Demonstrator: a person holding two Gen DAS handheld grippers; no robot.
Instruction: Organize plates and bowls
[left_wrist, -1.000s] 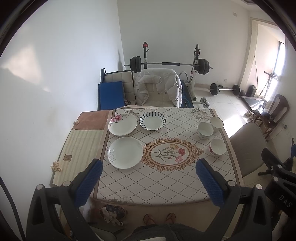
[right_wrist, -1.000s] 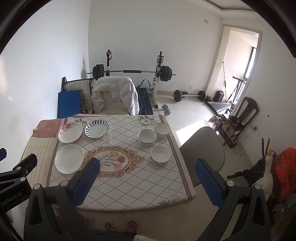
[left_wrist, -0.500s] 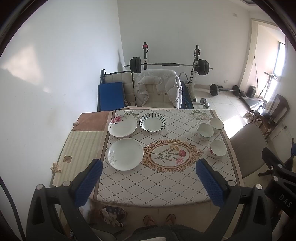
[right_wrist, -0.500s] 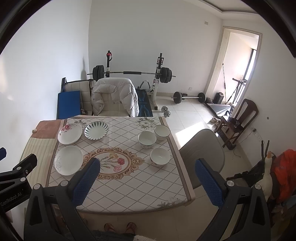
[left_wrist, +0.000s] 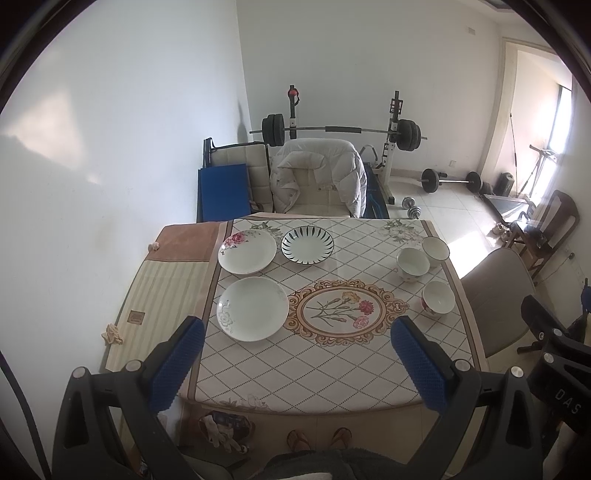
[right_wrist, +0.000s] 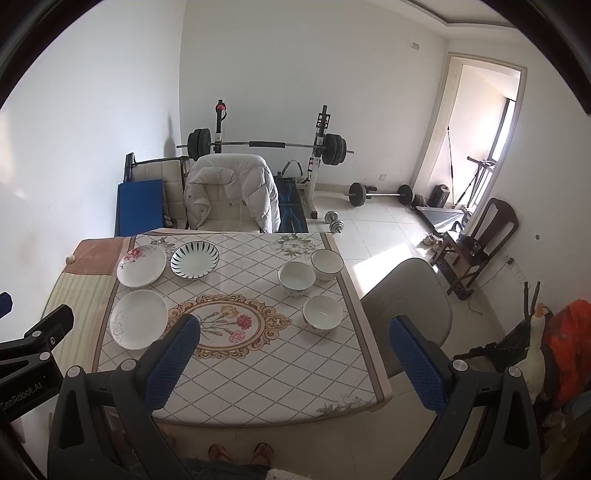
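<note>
The table (left_wrist: 332, 376) has a diamond-pattern cloth and fills the middle of both views. Its near half is bare cloth, with free space from the flower medallion (left_wrist: 343, 308) down to the near edge. The left gripper (left_wrist: 295, 363) is held high above this near edge with its blue pads (left_wrist: 177, 363) spread wide and nothing between them. The right gripper (right_wrist: 295, 363) is also high, more to the right side of the table, fingers wide apart and holding nothing.

The three plates lie on the left part. The plain white plate (left_wrist: 253, 308) is closest to the near side, just beside the medallion. Behind it is the rose plate (left_wrist: 247, 252), close to the left edge, and beside that the striped plate (left_wrist: 307, 244), near but not touching.

The three bowls stand on the right part. The front bowl (right_wrist: 322, 312) is alone, close to the right edge. The middle bowl (right_wrist: 296, 277) and the dark-rimmed bowl (right_wrist: 327, 264) are so close that I cannot tell if they touch; the second one sits almost at the far right corner.

A grey chair (right_wrist: 410, 310) stands against the right edge. A chair with a white jacket (right_wrist: 232, 192) stands at the far edge. The lower rim of both views is cut off by the gripper bodies, and the space under the table is mostly hidden.
</note>
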